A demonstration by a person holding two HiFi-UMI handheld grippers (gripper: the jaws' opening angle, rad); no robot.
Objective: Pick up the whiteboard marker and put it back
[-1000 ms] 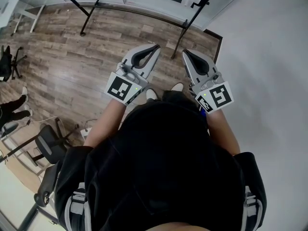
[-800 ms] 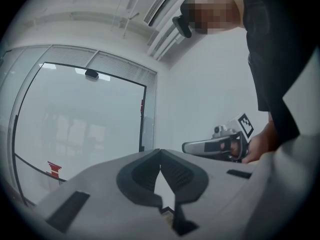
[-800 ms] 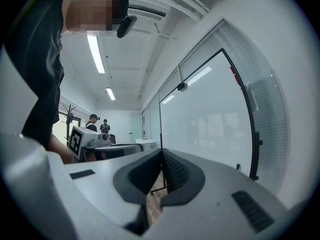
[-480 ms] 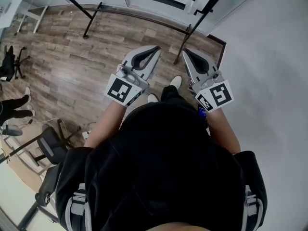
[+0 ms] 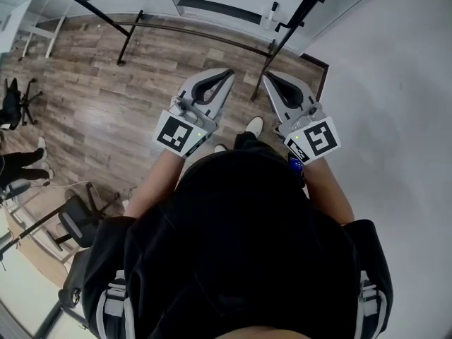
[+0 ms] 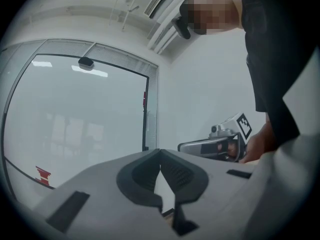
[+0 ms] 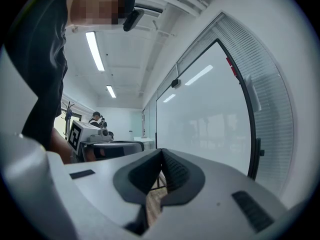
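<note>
Black top (image 5: 240,246), white shoes (image 5: 254,125), grey shoulder straps (image 5: 113,306)

Dark top (image 5: 240,246) hides most of the shoes (image 5: 253,126), only the toes poke out. Office chair (image 5: 11,100) and somebody's legs (image 5: 18,162) are cut off by the left edge. Little white thing (image 5: 272,11) up top, too small to tell.

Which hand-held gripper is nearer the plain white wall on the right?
Right. The right hand-held gripper is beside the plain white wall, not touching; the left hand-held gripper lies beyond it.
</note>
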